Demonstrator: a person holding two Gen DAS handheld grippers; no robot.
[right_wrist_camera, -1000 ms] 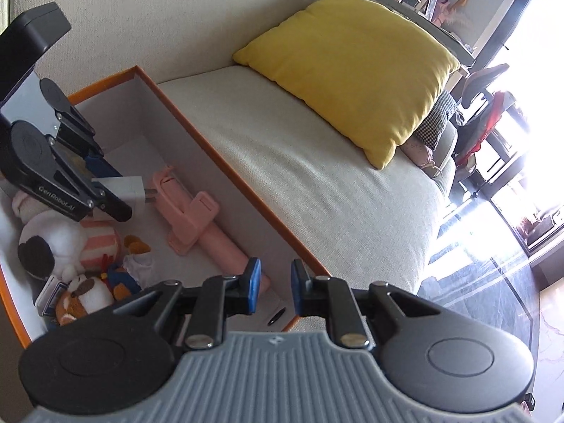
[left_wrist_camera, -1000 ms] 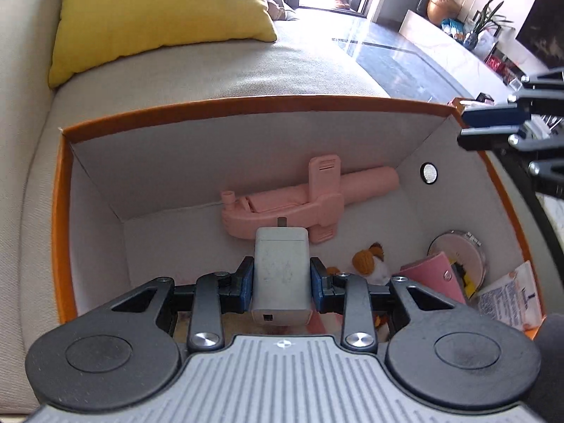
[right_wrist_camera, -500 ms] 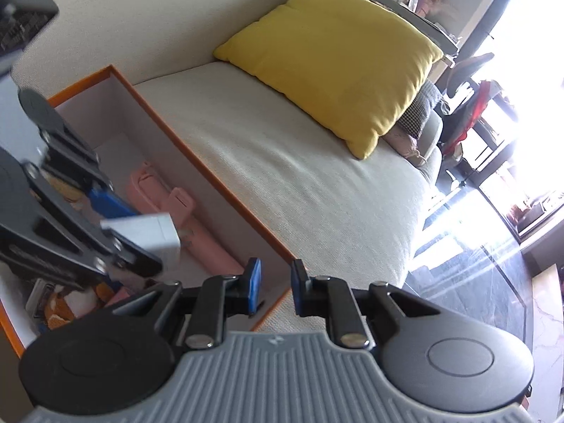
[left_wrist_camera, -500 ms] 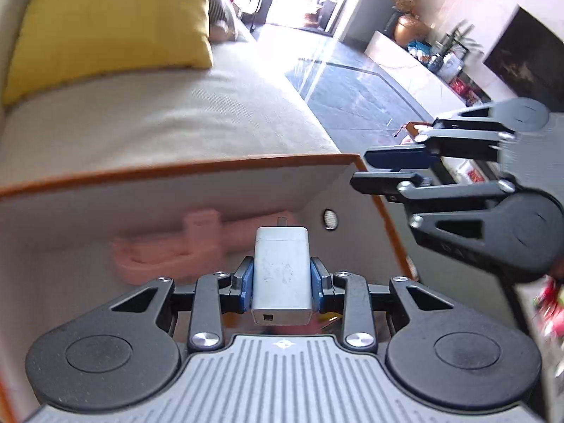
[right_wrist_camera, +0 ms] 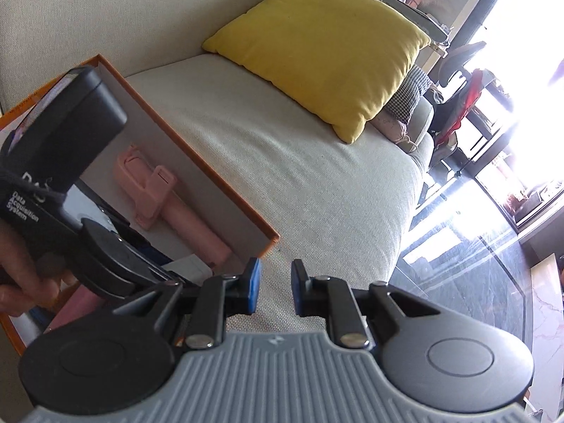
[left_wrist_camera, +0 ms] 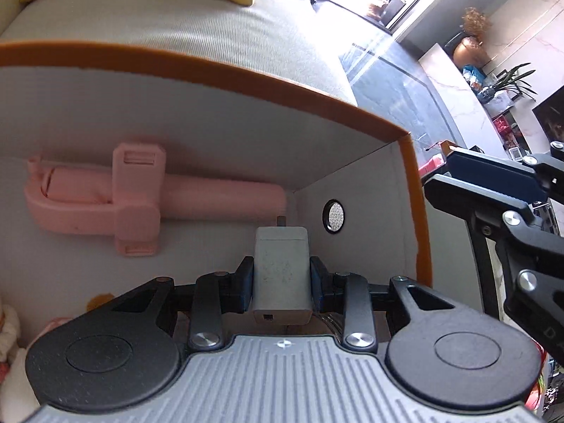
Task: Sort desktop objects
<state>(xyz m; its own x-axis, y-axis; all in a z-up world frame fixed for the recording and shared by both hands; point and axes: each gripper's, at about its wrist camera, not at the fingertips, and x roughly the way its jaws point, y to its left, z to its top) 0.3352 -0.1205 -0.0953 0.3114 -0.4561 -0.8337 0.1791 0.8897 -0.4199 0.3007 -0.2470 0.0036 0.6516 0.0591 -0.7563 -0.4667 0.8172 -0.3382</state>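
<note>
Left wrist view: your left gripper (left_wrist_camera: 282, 278) clamps one grey-white charger (left_wrist_camera: 281, 275) inside the orange-rimmed box (left_wrist_camera: 410, 190), one pink holder (left_wrist_camera: 137, 199) at 10 o'clock; your right gripper (right_wrist_camera: 275, 290) narrowly parted, empty.

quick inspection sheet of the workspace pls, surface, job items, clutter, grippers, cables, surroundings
surface: beige sofa seat carrying an orange-rimmed box
job's things: white charger in the left gripper, over the box; pink selfie stick lying along the box's far wall
clutter: plush toy at the box's left edge
grippers: left clamps the charger; right gripper open, holding nothing
cables: nothing seen
surroundings: yellow cushion, dark tiled floor
</note>
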